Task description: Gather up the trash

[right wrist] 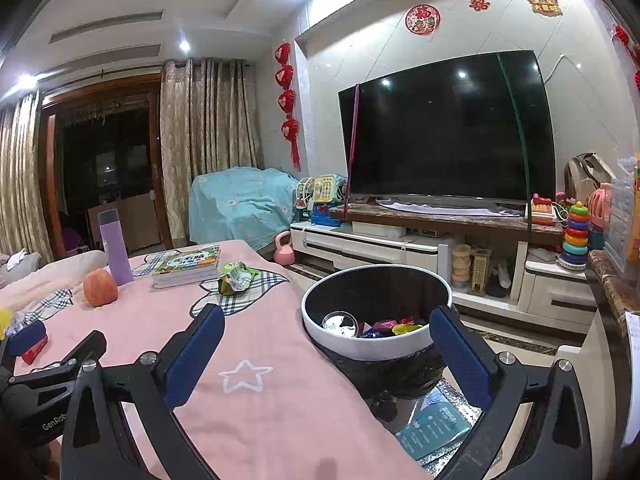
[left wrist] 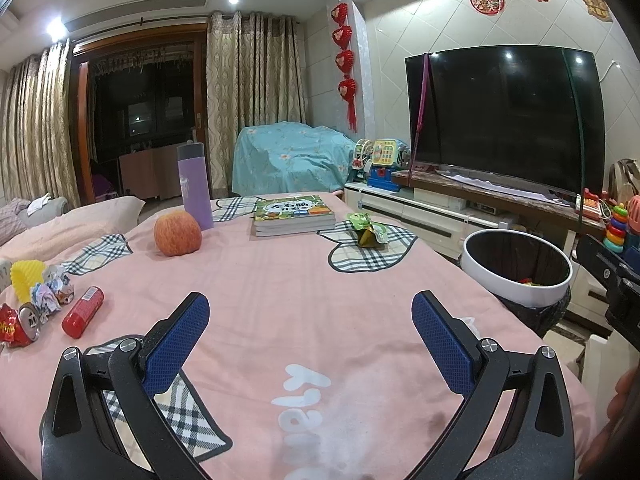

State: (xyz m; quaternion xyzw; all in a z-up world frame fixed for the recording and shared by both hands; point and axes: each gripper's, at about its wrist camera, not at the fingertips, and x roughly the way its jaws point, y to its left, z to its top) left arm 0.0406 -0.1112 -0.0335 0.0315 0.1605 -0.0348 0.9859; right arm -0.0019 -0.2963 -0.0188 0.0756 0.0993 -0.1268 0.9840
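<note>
While both tools hang over the pink-covered tabletop (left wrist: pixel 280 280), the left gripper (left wrist: pixel 310 312) has its blue fingers (left wrist: pixel 180 340) spread wide with nothing between them, and the right gripper (right wrist: pixel 326 334) is likewise released and empty. At the left edge of the left view lie a crushed red can (left wrist: pixel 20 324), a red tube (left wrist: pixel 83 312), crumpled paper (left wrist: pixel 48 294) and a yellow cup liner (left wrist: pixel 26 280). A green snack wrapper (left wrist: pixel 366 230) sits right of centre beside stacked books (left wrist: pixel 294 216). The white-rimmed bin (right wrist: pixel 376 344), lower centre of the right view, already holds bright wrappers (right wrist: pixel 394 326).
</note>
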